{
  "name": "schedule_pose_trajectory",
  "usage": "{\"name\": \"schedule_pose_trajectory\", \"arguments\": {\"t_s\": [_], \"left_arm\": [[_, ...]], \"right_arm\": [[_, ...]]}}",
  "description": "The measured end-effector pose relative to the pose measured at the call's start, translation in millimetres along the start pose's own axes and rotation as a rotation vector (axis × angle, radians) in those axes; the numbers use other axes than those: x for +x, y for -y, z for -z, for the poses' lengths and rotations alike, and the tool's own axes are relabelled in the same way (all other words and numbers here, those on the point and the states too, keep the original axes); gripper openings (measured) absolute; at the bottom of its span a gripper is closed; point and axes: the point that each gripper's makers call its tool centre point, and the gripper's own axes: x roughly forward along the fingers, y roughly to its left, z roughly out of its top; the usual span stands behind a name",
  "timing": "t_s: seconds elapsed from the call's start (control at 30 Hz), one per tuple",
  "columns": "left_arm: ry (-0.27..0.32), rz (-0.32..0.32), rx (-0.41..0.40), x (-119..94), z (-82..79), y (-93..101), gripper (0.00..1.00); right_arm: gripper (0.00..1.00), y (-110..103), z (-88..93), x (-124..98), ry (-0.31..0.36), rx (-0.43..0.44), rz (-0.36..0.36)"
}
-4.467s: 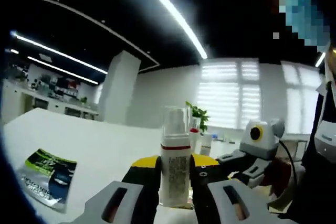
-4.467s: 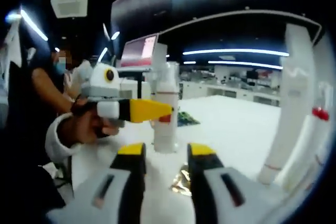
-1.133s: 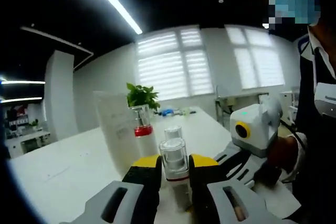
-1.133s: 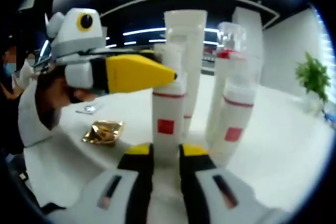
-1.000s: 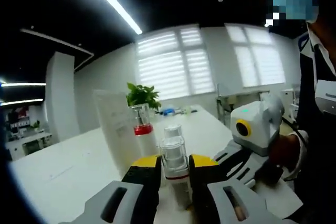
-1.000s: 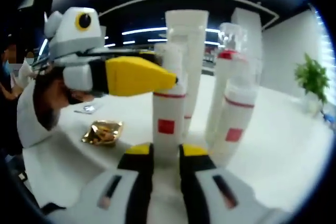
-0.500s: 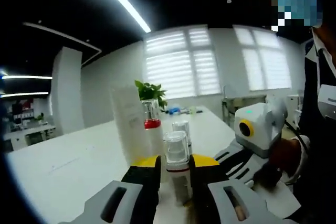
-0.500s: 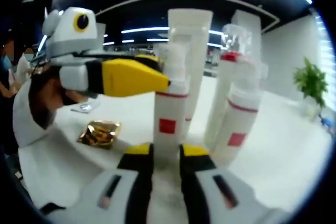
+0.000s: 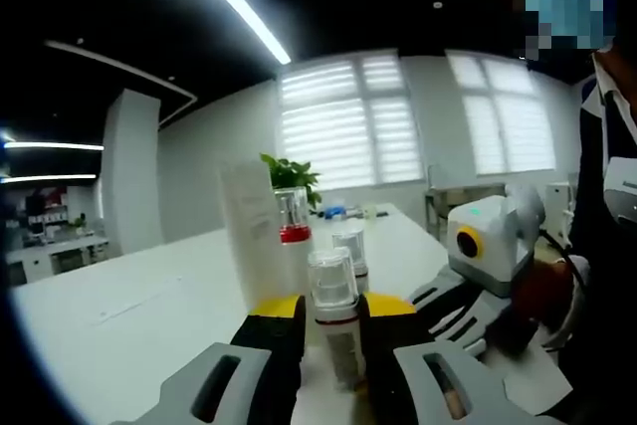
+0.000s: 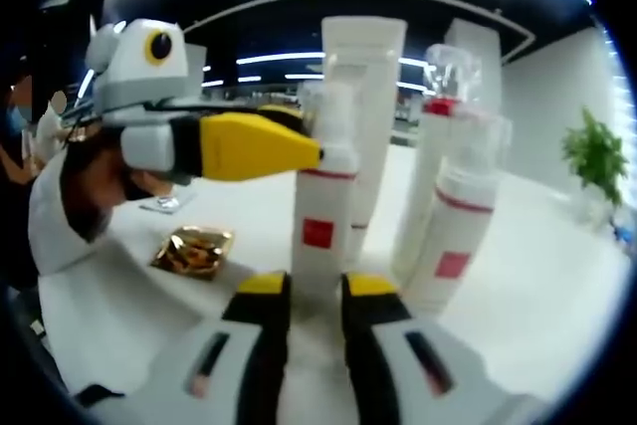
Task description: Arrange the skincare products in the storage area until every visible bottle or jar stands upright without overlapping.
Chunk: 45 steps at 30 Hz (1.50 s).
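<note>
Both grippers, left gripper [image 9: 317, 318] & right gripper [image 10: 303, 288], clamp the same pump bottle [image 10: 320, 208], upright beside tall tube [image 10: 365, 97] & two more bottles [image 10: 453, 196]. Nearly done, I'd judge: just release left.

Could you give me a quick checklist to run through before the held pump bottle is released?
1. Pump bottle upright: ok.
2. Left gripper shut on it: ok.
3. Right gripper shut on its base: ok.
4. Bottom resting on the table: cannot tell, hidden by the jaws.
5. Clear of the red-collared bottle and the tall tube: cannot tell.
6. Gold wrapper out of the way: ok.
</note>
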Motion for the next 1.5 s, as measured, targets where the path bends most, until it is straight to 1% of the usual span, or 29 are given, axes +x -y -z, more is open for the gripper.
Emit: {"name": "schedule_pose_trajectory", "arguments": {"t_s": [0.1,0.43,0.53,0.8,0.9,1.0,1.07,1.2,1.27,1.33,1.4,1.47,1.5], "left_arm": [[0.002,0.002,-0.007,-0.4,0.5,-0.4,0.21],[-0.001,0.000,-0.002,-0.4,4.1,1.0,0.21],[-0.006,0.003,0.006,-0.7,4.5,2.2,0.21],[-0.013,0.005,0.015,-1.4,5.3,4.2,0.21],[-0.017,-0.007,0.022,-3.6,5.8,2.4,0.21],[-0.009,-0.005,0.021,-8.5,3.4,1.7,0.21],[-0.003,-0.003,0.034,-11.8,1.6,1.2,0.22],[0.013,-0.025,0.014,-19.8,-3.3,-4.5,0.22],[0.018,-0.031,0.016,-23.6,-5.4,-4.4,0.22],[0.007,-0.043,0.028,-28.6,-3.0,-5.3,0.22],[-0.018,-0.057,0.030,-32.9,2.7,-7.1,0.23],[-0.067,-0.092,0.054,-39.5,13.6,-11.6,0.25],[-0.087,-0.112,0.075,-41.9,18.1,-14.3,0.26]], "right_arm": [[0.25,-1.7,0.4,0.0,0.005,0.010,-0.008],[0.23,2.4,0.7,-3.3,0.021,-0.003,0.003],[0.20,4.8,-5.5,-6.6,0.057,-0.021,0.013],[0.19,2.4,-6.3,-6.8,0.056,-0.044,0.003],[0.19,1.0,-7.7,-8.9,0.062,-0.047,0.004],[0.20,5.8,-14.7,-15.0,0.088,-0.069,0.032],[0.20,6.0,-20.1,-18.9,0.102,-0.092,0.035],[0.21,7.7,-33.6,-29.9,0.139,-0.124,0.055],[0.21,6.8,-37.6,-34.1,0.145,-0.128,0.053],[0.21,5.1,-40.5,-37.8,0.154,-0.131,0.050],[0.21,0.9,-42.5,-40.7,0.158,-0.136,0.037],[0.22,-9.7,-48.5,-41.3,0.197,-0.131,-0.007],[0.22,-13.2,-48.6,-41.1,0.200,-0.121,-0.021]]}}
